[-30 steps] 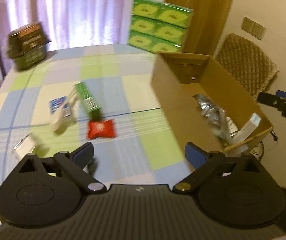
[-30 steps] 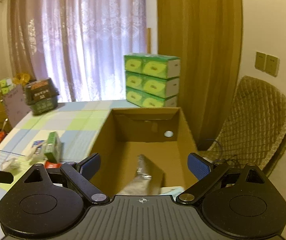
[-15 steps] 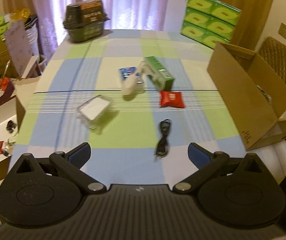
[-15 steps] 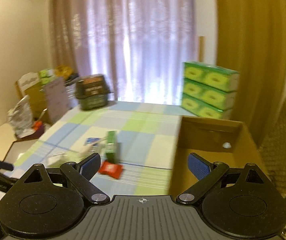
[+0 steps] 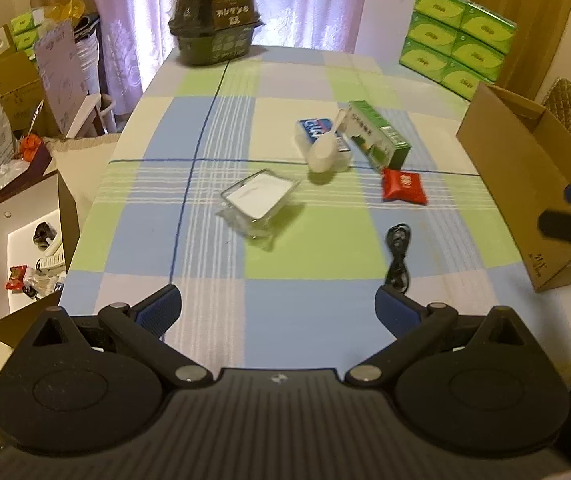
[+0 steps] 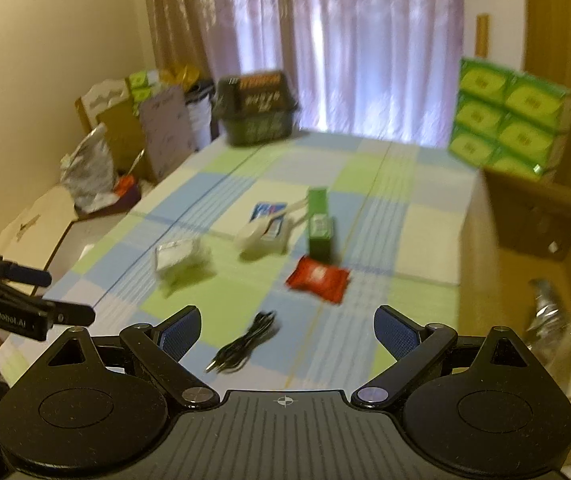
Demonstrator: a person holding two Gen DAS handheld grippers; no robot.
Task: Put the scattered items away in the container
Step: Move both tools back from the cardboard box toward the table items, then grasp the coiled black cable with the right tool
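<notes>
A: Step? Both tools empty. Left tool (image 5: 277, 306) has its jaws spread wide, nothing between them, hanging over the near edge of the worktop (image 5: 309, 320). Right tool (image 6: 285, 326) the same, wide apart and empty.

B: So between pickups, I'd say. Where's the stuff?

A: Five loose items on the checked cloth. Black cable (image 5: 398, 254) nearest, coiled, lying alone. Red packet (image 5: 403, 187) beyond it, just beside the green carton (image 5: 379, 136). White scoop (image 5: 325, 150) rests on the blue-and-white pack (image 5: 317, 130), touching the carton's side. Clear plastic box (image 5: 259, 200) sits apart, middle of the worktop, looks tilted.

B: Container?

A: Open cardboard box (image 5: 533, 184) at the right edge of the worktop. Right wrist view shows something silvery already inside (image 6: 545, 320); blurred, can't name it.

B: Progress?

A: Partway, judging by that. Most still out.

B: Next move?

A: My guess is the cable. It lies right ahead of the right tool (image 6: 245, 340). Needs a descent, jaws straddling the coil, then a firm close; it's thin and floppy, ends may dangle. Then carry right over the box wall.

B: Left?

A: Clear box suits it best.
</notes>
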